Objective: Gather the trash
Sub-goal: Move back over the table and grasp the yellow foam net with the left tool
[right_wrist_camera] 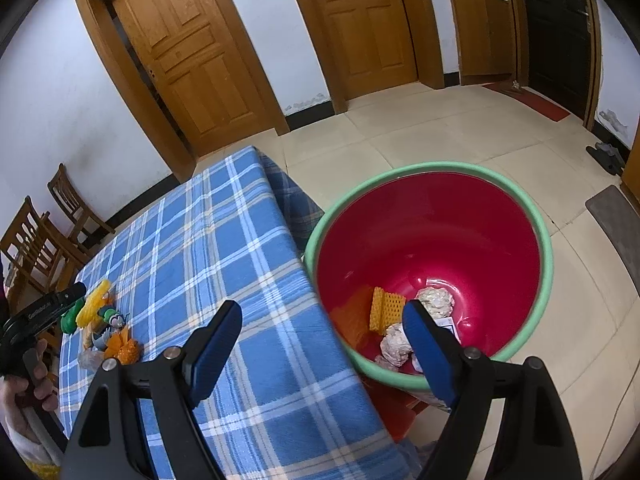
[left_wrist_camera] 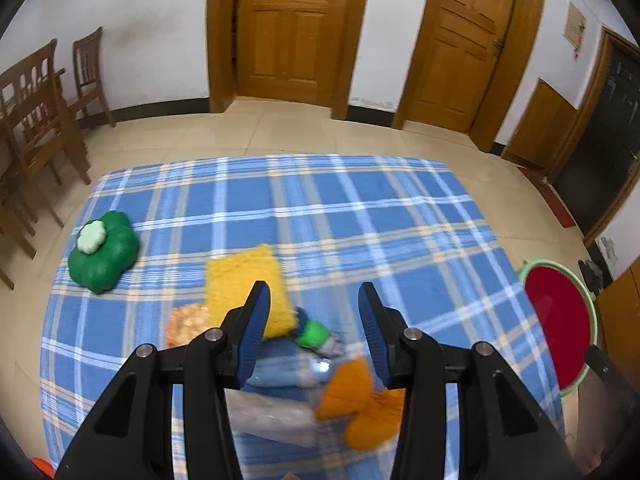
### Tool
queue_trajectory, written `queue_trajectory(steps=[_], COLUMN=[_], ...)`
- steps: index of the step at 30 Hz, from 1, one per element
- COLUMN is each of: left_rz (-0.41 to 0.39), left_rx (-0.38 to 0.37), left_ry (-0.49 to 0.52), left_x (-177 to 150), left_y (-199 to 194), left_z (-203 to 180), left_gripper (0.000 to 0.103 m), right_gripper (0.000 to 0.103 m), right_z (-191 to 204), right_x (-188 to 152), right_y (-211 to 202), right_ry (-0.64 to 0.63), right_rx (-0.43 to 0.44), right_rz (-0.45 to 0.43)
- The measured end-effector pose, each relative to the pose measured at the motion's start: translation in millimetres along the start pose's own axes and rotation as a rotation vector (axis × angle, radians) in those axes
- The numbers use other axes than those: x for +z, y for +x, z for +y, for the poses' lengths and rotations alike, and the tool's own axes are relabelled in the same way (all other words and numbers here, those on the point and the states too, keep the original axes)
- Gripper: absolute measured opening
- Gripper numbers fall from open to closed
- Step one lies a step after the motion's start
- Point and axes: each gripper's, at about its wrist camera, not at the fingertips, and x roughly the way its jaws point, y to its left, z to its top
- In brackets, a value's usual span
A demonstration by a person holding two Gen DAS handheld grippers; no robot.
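Tiled floor, white walls and two wooden doors (left_wrist_camera: 296, 32) frame the room, with wooden chairs (left_wrist_camera: 36, 120) standing off the table's left edge. Filling most of both views is the table under a blue plaid cloth (left_wrist_camera: 360, 208). Just past its right edge sits a red bin with a green rim (right_wrist_camera: 548, 280), likely parked there so scraps can be dropped straight off the table; it already holds crumpled paper wads (right_wrist_camera: 436, 302) and a yellow waffle-patterned piece (right_wrist_camera: 386, 308).

A green clover-shaped cushion (left_wrist_camera: 102, 252) lies near the table's left edge, apart from the rest. Remaining trash is heaped near the table's near edge: a yellow sponge-like sheet (left_wrist_camera: 244, 280), orange mesh pieces (left_wrist_camera: 360, 404), a clear plastic wrapper (left_wrist_camera: 272, 416) and a small green-and-grey toy-like scrap (left_wrist_camera: 316, 334).

Over this heap hangs the left gripper (left_wrist_camera: 314, 300), jaws partly spread with nothing clamped, seemingly lining up a pick. Above the bin, the right gripper (right_wrist_camera: 320, 320) has jaws wide and empty.
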Motion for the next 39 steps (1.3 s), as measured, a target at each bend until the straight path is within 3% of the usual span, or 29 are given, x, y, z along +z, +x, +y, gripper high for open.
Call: queue_trajectory(steps=[12, 23, 35, 39], left_rz=[0.066, 0.062, 0.07, 0.089], left_rx=[0.072, 0.046, 0.108, 0.101], left_ry=[-0.075, -0.105, -0.026, -0.047], left_x=[-3, -1, -4, -1], left_y=[41, 46, 49, 53], left_z=[42, 49, 36, 39], left_gripper=[0.046, 0.047, 0.051, 0.054], right_gripper=[0.084, 0.084, 0.084, 0.084], right_z=[14, 20, 26, 27], right_x=[-1, -2, -3, -3], right_y=[14, 24, 25, 25], right_ry=[-0.03, -0.045, -0.058, -0.063], right_rx=[-0.008, -0.003, 0.007, 0.009], right_rz=[0.032, 0.053, 0.057, 0.057])
